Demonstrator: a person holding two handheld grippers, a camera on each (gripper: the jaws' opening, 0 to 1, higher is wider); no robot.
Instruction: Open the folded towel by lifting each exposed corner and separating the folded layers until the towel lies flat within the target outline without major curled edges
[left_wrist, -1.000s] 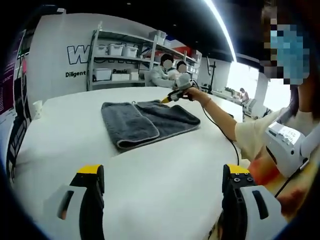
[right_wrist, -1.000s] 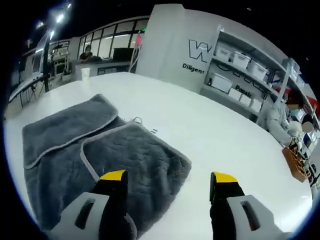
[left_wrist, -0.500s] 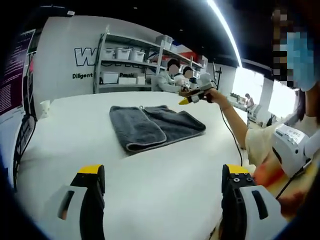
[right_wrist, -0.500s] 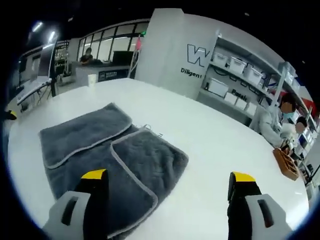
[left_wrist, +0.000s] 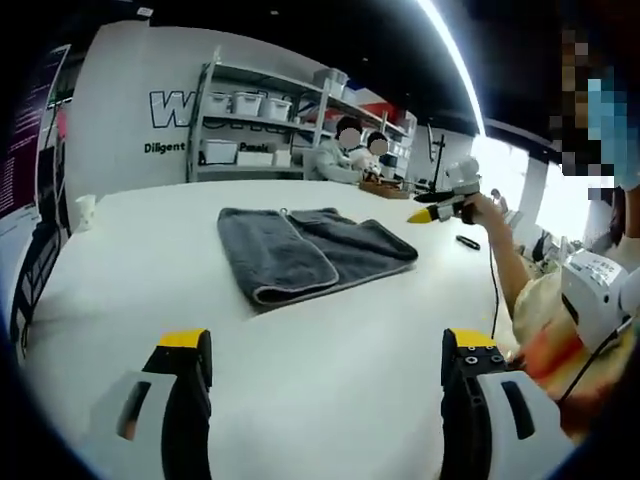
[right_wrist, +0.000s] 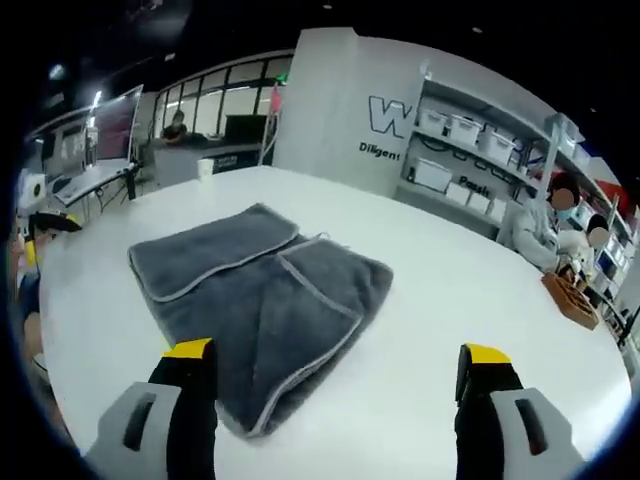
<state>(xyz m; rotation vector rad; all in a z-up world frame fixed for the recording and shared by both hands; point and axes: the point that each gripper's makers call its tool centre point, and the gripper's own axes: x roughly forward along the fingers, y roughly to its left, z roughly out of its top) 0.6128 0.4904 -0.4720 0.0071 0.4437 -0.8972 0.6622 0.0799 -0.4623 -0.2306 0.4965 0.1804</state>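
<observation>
A: How does the towel (left_wrist: 305, 250) look?

B: Grey and plush with a paler stitched hem, partly folded. It lies on the white counter (left_wrist: 330, 370), one flap doubled over the layer beneath. In the right gripper view the towel (right_wrist: 262, 300) sits ahead of the jaws, toward the left, with the folded flap's edge running across its middle.

A: And the left tool (left_wrist: 325, 365)?

B: Its yellow-tipped jaws stand wide apart with nothing between them, held low over bare counter, well short of the towel.

A: The right tool (right_wrist: 335, 375)?

B: Also spread wide and empty. Its left jaw sits near the towel's closest corner; I cannot tell whether it touches. In the left gripper view the right tool (left_wrist: 440, 210) is held in a hand (left_wrist: 478, 208) at the end of an outstretched arm, raised above the counter beside the towel's far side.
</observation>
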